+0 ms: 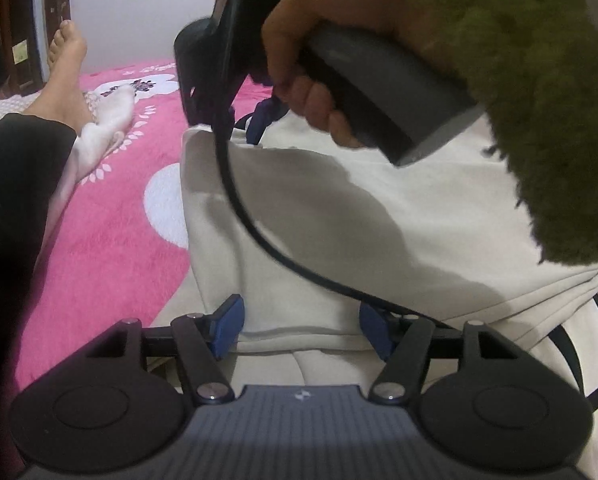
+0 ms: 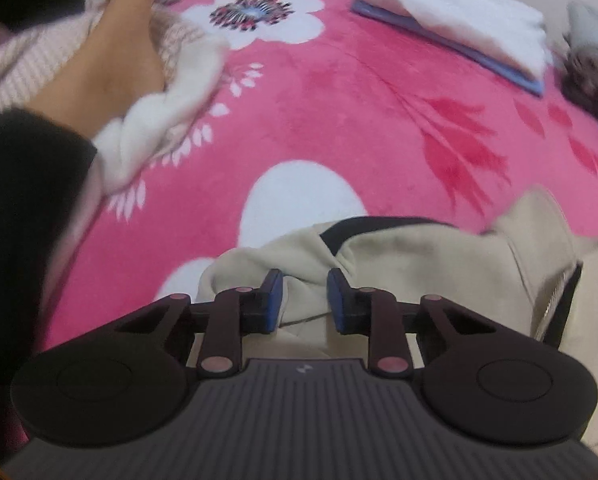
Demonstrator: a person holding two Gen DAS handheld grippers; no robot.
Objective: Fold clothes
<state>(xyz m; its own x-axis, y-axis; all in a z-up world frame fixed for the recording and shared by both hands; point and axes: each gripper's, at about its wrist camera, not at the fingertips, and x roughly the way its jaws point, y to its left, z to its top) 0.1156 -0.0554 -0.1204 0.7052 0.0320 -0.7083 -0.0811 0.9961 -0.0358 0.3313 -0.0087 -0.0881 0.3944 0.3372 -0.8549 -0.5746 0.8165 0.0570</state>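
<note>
Cream garment (image 2: pixel 419 264) lies on pink blanket (image 2: pixel 339 120) – right gripper (image 2: pixel 304 296) jaws narrowed around a bunched fold to lift it, pads apparently not yet pressing – left gripper (image 1: pixel 299 328) jaws apart, straddling the hem

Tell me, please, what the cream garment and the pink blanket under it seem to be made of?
Cream garment: probably a soft knit cotton or fleece, matte; it bunches in thick, rounded folds near the collar.
Pink blanket: apparently plush synthetic fleece; the surface looks fuzzy with a slight sheen, and the flower print has soft edges.
</note>
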